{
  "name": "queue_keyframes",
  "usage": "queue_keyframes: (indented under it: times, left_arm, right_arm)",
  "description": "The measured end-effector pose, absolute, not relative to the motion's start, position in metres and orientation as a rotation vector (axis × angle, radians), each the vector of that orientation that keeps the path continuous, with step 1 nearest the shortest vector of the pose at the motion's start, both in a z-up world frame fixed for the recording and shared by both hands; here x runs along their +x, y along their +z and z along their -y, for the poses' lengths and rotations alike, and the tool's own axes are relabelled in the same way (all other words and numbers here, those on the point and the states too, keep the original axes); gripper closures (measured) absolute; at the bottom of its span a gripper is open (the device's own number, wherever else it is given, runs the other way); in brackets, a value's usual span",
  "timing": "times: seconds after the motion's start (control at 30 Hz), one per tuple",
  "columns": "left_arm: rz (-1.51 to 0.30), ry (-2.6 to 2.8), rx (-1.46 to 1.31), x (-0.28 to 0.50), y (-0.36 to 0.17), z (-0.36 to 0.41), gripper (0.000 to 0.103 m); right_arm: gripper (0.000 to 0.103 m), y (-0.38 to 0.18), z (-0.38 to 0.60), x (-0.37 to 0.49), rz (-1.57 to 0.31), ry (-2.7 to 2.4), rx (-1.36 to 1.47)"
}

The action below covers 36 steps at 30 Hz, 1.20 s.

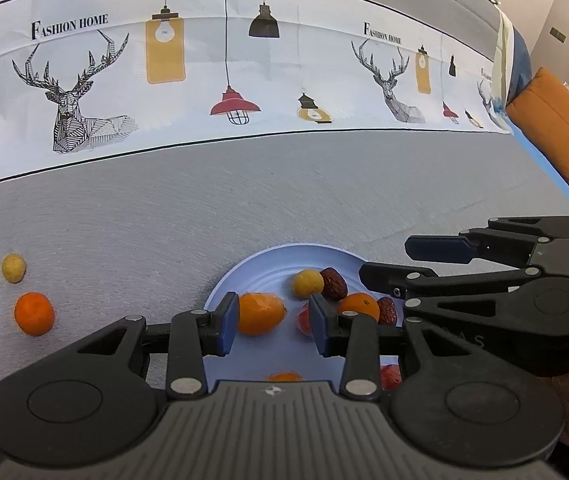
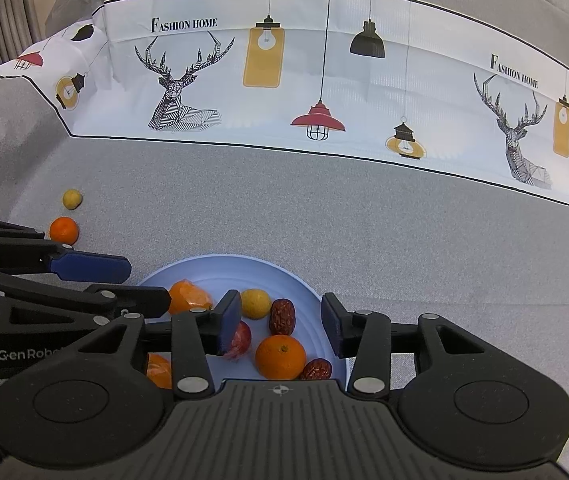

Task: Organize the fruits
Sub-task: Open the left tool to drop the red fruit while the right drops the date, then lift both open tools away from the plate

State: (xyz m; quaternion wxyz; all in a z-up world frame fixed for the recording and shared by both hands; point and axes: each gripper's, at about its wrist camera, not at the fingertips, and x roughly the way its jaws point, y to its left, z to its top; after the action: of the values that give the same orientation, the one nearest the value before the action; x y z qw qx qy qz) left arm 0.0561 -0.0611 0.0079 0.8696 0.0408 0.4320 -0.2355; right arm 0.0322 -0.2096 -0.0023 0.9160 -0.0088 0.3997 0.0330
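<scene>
A grey cloth [image 2: 364, 232] with a white band printed with deer and lamps is covering the surface; a pale blue plate [image 2: 284, 276] is sitting on it, holding a tangerine [image 2: 280, 357], a wrapped orange fruit [image 1: 260, 314], a small yellow fruit [image 2: 255, 303], two red dates [image 2: 282, 317] and a red wrapped piece [image 2: 240, 340]; both grippers are hovering over the plate; the left gripper [image 1: 272, 320] is standing partly open, gripping nothing, the wrapped orange fruit lying beyond its left pad; the right gripper [image 2: 280, 322] is standing open and empty above the tangerine; well left of the plate, another tangerine [image 1: 34, 314] and a yellow fruit [image 1: 13, 268] are lying on the cloth.
</scene>
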Motion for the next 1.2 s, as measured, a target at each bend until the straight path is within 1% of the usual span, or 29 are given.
queue_keyframes:
  times: [0.53, 0.6, 0.7, 0.83, 1.2]
  left_arm:
    - [-0.866, -0.445, 0.063, 0.058, 0.014, 0.055, 0.062]
    - [-0.856, -0.436, 0.061, 0.058, 0.015, 0.054, 0.063]
    - [-0.848, -0.431, 0.056, 0.058, 0.017, 0.053, 0.069]
    - [-0.841, -0.438, 0.053, 0.057, 0.018, 0.053, 0.080]
    - [-0.827, -0.433, 0.035, 0.058, 0.022, 0.049, 0.082]
  right_arm:
    - [0.056, -0.002, 0.209, 0.033, -0.822, 0.066, -0.020]
    - [0.056, -0.002, 0.209, 0.033, -0.822, 0.066, -0.021]
    - [0.056, -0.002, 0.209, 0.033, -0.822, 0.066, -0.022]
    - [0.055, -0.002, 0.208, 0.033, -0.822, 0.066, -0.022]
    - [0.055, -0.003, 0.208, 0.034, -0.821, 0.065, -0.025]
